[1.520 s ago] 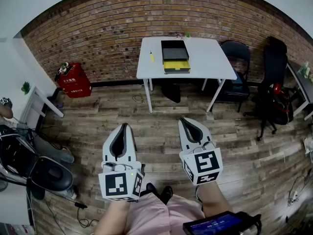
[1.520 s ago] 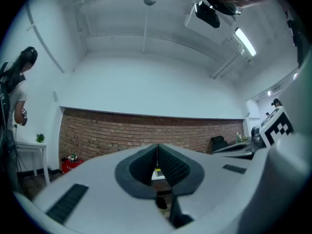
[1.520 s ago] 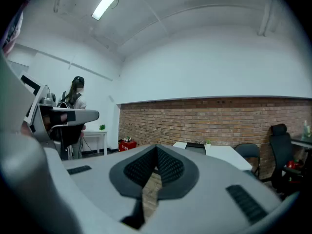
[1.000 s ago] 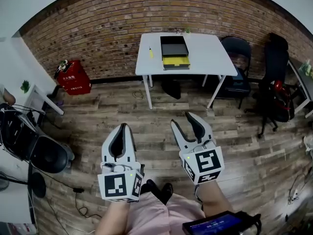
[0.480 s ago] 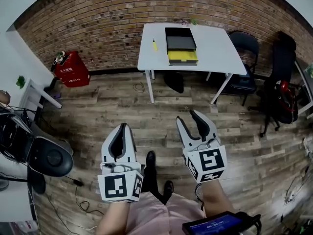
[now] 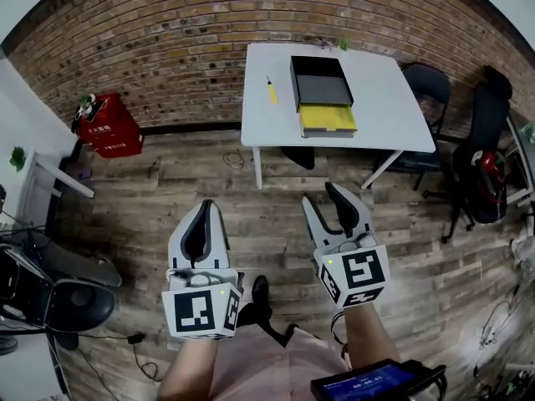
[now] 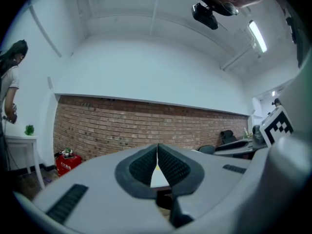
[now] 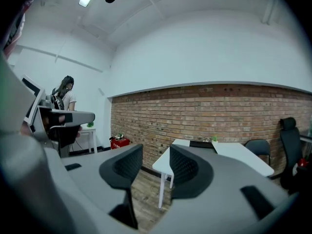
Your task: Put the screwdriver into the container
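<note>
The screwdriver lies on the white surface against the brick wall, just left of the black-and-yellow container. It is well apart from me across the wooden floor. My left hand-held gripper is closed on nothing. My right hand-held gripper has its jaws apart and empty. A chair stands at the surface's right.

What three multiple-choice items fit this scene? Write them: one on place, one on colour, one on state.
1. The yellow-handled screwdriver lies: A on the white table, left of the black box-shaped container; B on the floor; C held in jaws.
2. The container's jutting drawer is: A red; B yellow; C blue.
3. The right hand-held gripper is: A open, empty; B shut, empty; C shut on a tool.
Answers: 1 A, it rests on the tabletop beside the container; 2 B, the drawer shows yellow; 3 A, its jaws stand apart, nothing between.
</note>
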